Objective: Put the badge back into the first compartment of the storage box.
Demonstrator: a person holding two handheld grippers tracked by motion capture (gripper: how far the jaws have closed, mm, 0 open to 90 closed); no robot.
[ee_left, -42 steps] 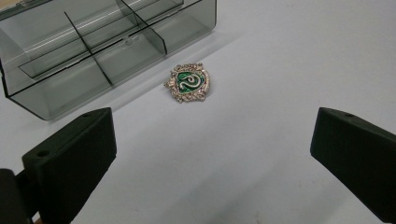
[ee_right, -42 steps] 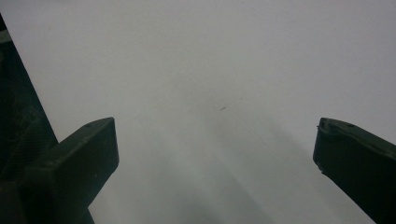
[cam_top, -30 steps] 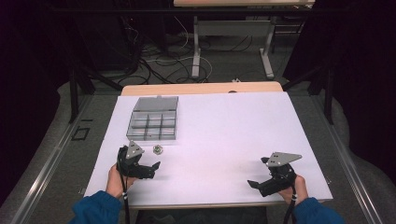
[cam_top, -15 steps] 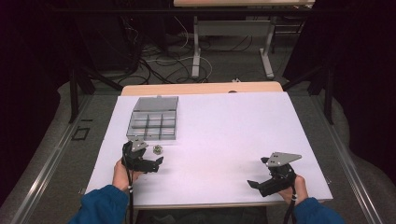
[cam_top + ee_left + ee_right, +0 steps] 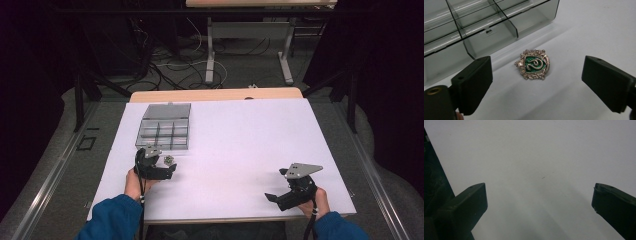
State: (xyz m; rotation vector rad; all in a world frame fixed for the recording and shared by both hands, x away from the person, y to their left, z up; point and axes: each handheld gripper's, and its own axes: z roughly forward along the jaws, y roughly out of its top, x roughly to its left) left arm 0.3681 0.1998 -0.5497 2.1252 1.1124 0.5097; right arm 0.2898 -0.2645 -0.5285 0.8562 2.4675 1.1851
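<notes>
A small silver crest pin point(image 5: 533, 64) with a green snake shield lies flat on the white table, just in front of a clear divided box point(image 5: 476, 30). My left gripper point(image 5: 539, 83) points at it, one jaw on each side, a little short of it and not touching. The jaws have just been closing, with the pin in line with the gap. From above, the pin point(image 5: 169, 160) sits right at the left gripper point(image 5: 169, 170), below the box point(image 5: 165, 127). My right gripper point(image 5: 272, 197) rests open at the front right, over bare table point(image 5: 541, 170).
The clear box stands at the left back part of the white table top point(image 5: 240, 135), its compartments looking empty. A wooden edge point(image 5: 215, 94) borders the far side. Cables and desk legs lie on the floor beyond.
My left gripper has moved forward and to the right, up to the pin by the box. The right gripper has stayed where it was.
</notes>
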